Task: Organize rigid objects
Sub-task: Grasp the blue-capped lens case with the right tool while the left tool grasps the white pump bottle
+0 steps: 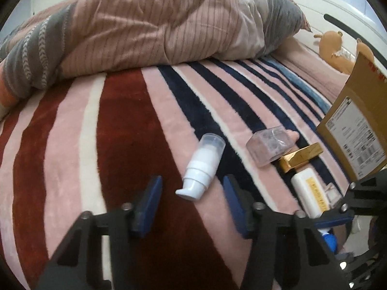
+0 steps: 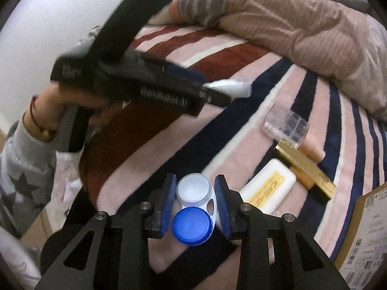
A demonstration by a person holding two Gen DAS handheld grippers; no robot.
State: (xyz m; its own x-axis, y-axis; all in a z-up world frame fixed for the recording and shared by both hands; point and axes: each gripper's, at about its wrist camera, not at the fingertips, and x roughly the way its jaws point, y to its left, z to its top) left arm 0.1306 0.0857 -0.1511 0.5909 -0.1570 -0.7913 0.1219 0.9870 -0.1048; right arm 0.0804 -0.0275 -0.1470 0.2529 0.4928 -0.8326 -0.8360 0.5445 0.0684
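A white pump bottle point(image 1: 202, 166) with a clear cap lies on the striped blanket, its nozzle end between the blue fingers of my left gripper point(image 1: 191, 186), which is open around it. In the right wrist view the left gripper point(image 2: 212, 91) shows blurred with the bottle point(image 2: 229, 87) at its tip. My right gripper point(image 2: 196, 199) is shut on a contact lens case point(image 2: 193, 207) with one white and one blue lid. A clear plastic box point(image 1: 269, 145), a gold box point(image 1: 301, 157) and a white bar with a yellow label point(image 1: 309, 191) lie to the right.
A cardboard box point(image 1: 358, 125) with a shipping label stands at the right, also in the right wrist view point(image 2: 362, 236). A rumpled pink and grey duvet point(image 1: 145, 29) covers the far side of the bed. Plush toys point(image 1: 333, 46) lie at the far right.
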